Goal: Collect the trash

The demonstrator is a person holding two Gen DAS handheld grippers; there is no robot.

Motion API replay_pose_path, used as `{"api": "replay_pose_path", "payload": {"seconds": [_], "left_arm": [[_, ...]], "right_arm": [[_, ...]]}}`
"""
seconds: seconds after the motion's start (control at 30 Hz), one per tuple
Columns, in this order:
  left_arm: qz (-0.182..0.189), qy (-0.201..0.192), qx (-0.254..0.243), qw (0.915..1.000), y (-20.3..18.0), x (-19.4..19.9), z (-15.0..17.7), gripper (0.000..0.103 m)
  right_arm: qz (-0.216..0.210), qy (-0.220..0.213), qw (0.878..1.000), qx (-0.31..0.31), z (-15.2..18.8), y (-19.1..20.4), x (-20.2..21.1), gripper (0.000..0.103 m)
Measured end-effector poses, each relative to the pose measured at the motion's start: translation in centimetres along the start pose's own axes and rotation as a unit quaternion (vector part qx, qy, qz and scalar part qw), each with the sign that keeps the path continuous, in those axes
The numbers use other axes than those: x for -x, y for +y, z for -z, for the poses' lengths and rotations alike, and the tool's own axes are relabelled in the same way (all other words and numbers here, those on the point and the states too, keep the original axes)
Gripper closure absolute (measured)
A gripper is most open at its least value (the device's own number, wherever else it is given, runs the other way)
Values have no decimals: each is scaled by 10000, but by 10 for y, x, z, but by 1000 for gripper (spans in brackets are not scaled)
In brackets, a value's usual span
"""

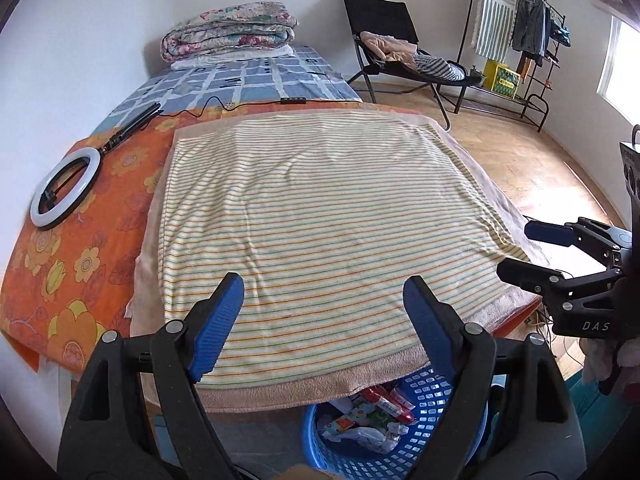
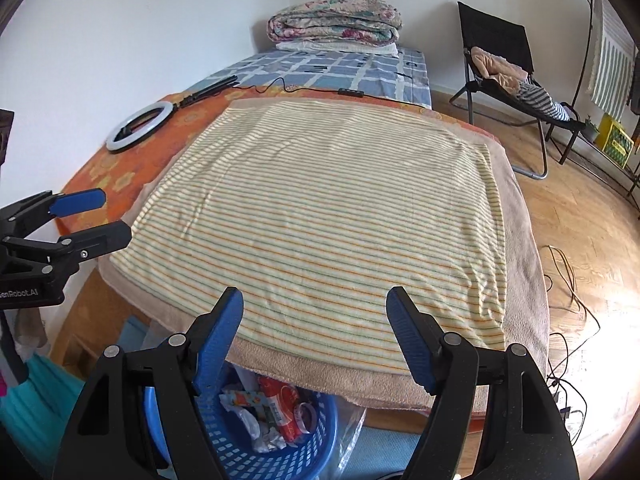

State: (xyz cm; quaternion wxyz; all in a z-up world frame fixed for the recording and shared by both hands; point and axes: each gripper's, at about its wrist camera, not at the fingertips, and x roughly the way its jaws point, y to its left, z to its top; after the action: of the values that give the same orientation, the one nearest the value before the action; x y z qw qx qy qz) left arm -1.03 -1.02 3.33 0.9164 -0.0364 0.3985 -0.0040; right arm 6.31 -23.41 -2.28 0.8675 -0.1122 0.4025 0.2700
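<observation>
Left gripper [image 1: 322, 300], right gripper [image 2: 314, 312] wide apart, empty

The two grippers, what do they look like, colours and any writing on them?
Both match: the left gripper and right gripper have black angular plastic frames with silver pivot pins and two long fingers faced with ribbed blue pads. White lettering shows on the bodies: "DAS" on the right one, "enRobot.AI" on the left. No sleeves or hands are visible.
</observation>
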Motion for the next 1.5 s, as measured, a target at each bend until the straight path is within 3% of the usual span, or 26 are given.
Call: {"api": "replay_pose_path", "payload": {"seconds": [0.37,0.43,0.47,0.73,0.93,1.5], "left_arm": [[-287,-309,242,9988,18,-13,-23,17],[-362,-350,233,9985,19,-16,-23,4],[-364,-365,233,9984,19,-17,-22,3],[-441,-275,509,9974,27,-23,-24,2],[-520,-67,517,9973,27,-28,-20,1],[-548,-18,476,9974,26,-32,-15,1]], "right_arm": [[-37,-439,9990,-59,-35,-12,-16,26],[-37,-487,9988,-68,-38,-12,-18,26],[-44,-509,9987,-70,-39,-13,-19,26],[-142,-517,9978,-378,-44,-21,-27,23],[20,-473,9981,-402,-43,-23,-31,23],[218,-540,9976,-363,-41,-25,-30,23]]}}
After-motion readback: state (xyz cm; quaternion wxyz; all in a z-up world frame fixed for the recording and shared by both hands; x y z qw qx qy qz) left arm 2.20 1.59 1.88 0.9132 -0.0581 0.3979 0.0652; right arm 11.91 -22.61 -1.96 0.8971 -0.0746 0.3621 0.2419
